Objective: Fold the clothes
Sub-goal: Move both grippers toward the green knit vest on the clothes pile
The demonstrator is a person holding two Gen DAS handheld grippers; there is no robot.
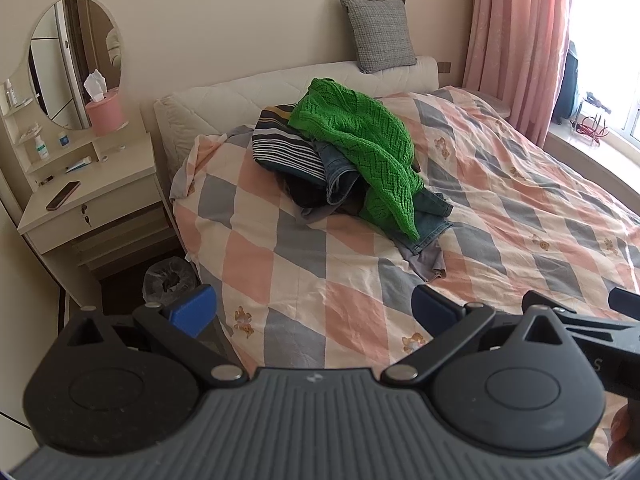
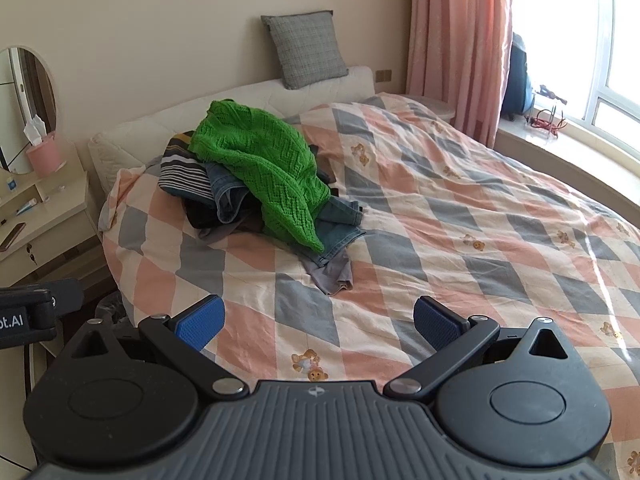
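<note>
A heap of clothes lies on the bed's left half. On top is a green knitted sweater (image 1: pixel 360 144) (image 2: pixel 260 164). Under it are a striped garment (image 1: pixel 286 148) (image 2: pixel 182 174), blue jeans (image 1: pixel 430 222) (image 2: pixel 338 232) and a grey piece (image 1: pixel 424 258) (image 2: pixel 334 276). My left gripper (image 1: pixel 314 310) hovers open over the near edge of the bed, well short of the heap, with nothing between its blue pads. My right gripper (image 2: pixel 320 320) stands open too, also empty and in front of the heap. Part of the right gripper (image 1: pixel 580 316) shows at the left view's right edge.
The checked quilt (image 2: pixel 460 220) covers the bed. A grey cushion (image 1: pixel 378 34) leans on the headboard. At the left stands a dresser (image 1: pixel 96 196) with a mirror, a phone (image 1: pixel 62 196) and a pink tissue box (image 1: pixel 105 114). A lined bin (image 1: pixel 170 280) sits on the floor. Pink curtains (image 2: pixel 456 40) hang beside the window.
</note>
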